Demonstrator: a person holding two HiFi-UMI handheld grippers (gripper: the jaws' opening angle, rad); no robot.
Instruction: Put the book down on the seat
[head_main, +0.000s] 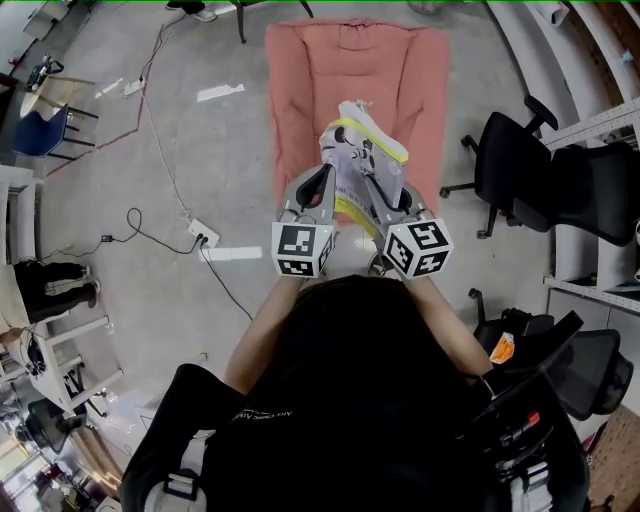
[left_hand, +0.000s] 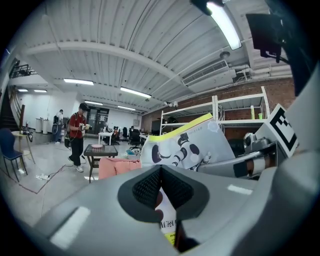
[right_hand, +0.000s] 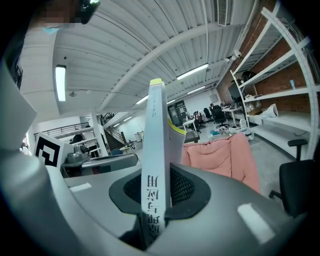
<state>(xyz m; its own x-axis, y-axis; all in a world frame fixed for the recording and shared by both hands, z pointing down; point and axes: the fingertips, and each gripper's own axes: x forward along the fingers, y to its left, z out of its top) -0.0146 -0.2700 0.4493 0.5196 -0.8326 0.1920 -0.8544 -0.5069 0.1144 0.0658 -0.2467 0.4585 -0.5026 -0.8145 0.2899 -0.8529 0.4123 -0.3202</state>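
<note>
A white book (head_main: 360, 160) with a yellow edge and a robot drawing on its cover is held upright in the air, over the front of a pink cushioned seat (head_main: 300, 90). My left gripper (head_main: 328, 180) is shut on the book's left side. Its pads pinch a thin cover edge (left_hand: 167, 215) in the left gripper view, where the cover (left_hand: 190, 145) rises beyond the jaws. My right gripper (head_main: 372, 190) is shut on the book's spine (right_hand: 156, 130), which stands straight up between the pads. The pink seat (right_hand: 220, 155) lies behind the book.
Black office chairs (head_main: 520, 170) stand at the right beside white shelving (head_main: 600, 130). A power strip with cables (head_main: 203, 235) lies on the floor at the left. A blue chair (head_main: 40, 130) is far left. A person in red (left_hand: 76, 132) stands far off by a small table (left_hand: 100, 150).
</note>
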